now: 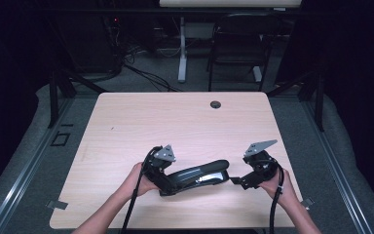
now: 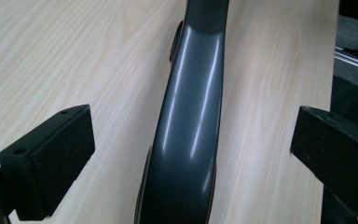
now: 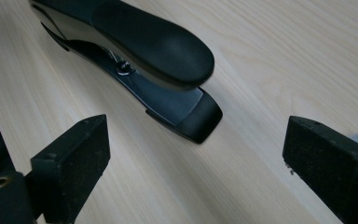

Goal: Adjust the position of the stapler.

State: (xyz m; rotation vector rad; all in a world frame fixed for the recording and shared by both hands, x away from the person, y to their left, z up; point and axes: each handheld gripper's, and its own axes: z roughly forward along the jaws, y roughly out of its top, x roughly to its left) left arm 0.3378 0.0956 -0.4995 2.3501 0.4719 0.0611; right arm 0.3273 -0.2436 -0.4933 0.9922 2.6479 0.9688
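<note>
Both grippers stand released around the stapler [image 1: 197, 176], which lies flat on the table [image 1: 126, 126] near its front edge, hinge end toward my left hand and nose toward my right. Through the left gripper view I see my left gripper [image 2: 191, 154] straddling the stapler's rear arm [image 2: 186, 140], with clear wood showing between each pad and the glossy body, so nothing is pinched there. Through the right gripper view my right gripper [image 3: 196, 158] sits just short of the stapler's nose, jaws spread wide, the base tip [image 3: 200, 122] lying ahead of the pads and not between them.

I judge this to be the let-go stage: the stapler has been set down and I hold no grip on it at either end. If the work goes on with the stapler, my next move calls for a fresh grasp: closing squarely on the rear arm from the left, where the curved shiny surface could slip unless the pads meet it flat. From the nose side I would need to advance before closing, and keep low enough to catch the base without pressing the top lever down.
</note>
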